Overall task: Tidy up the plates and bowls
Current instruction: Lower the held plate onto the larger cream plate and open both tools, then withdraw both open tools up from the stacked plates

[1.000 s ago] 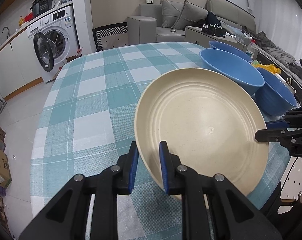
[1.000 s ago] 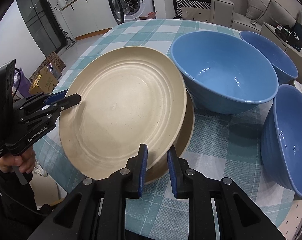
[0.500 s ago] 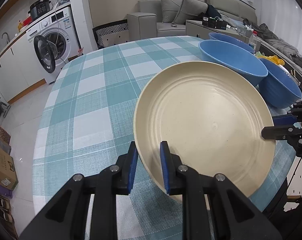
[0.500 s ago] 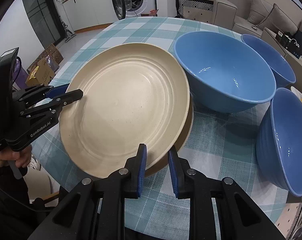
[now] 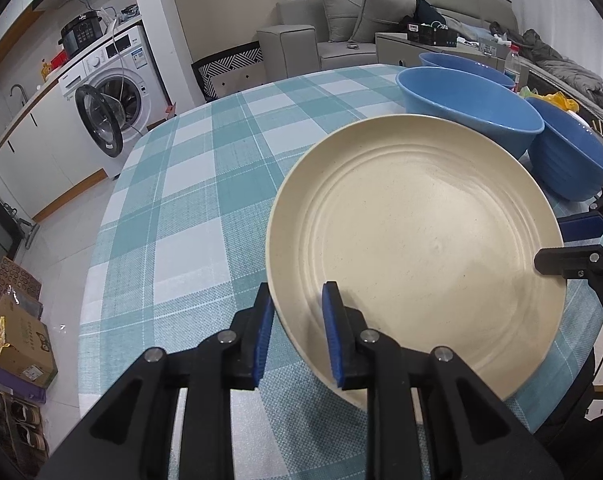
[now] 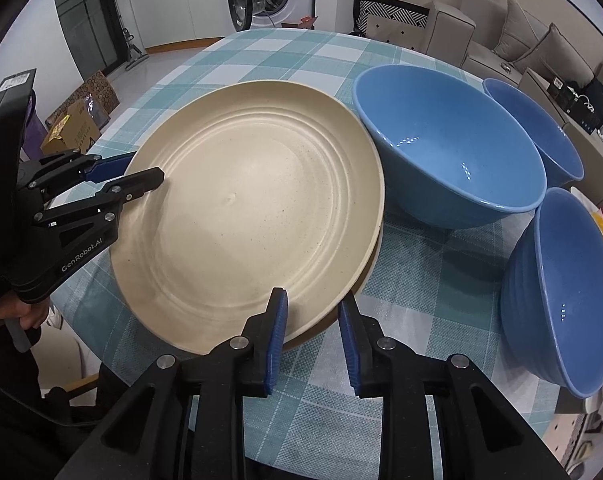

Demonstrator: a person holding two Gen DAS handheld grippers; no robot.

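Nearest the viewer, at the table's near edge, two hand-held grippers flank a cream plate. The left gripper straddles the plate's near-left rim, and the right gripper straddles the rim on the opposite side. Both sets of jaws have just been opening. The rim is between each pair, but visible gaps now show beside the blue pads, so neither pair clamps it. A second later than the earlier views, the plate sits flatter and lower, nested on a second cream plate whose edge peeks out beneath it. This looks like a release: the plates appear stacked, and that part of the tidying seems done.

Just beyond the stack, toward the table's right side, stands a large blue bowl, almost touching the plates. A second blue bowl sits tilted at the right edge, and a third blue bowl lies farther back. The bowls are not yet nested, so they are probably next.
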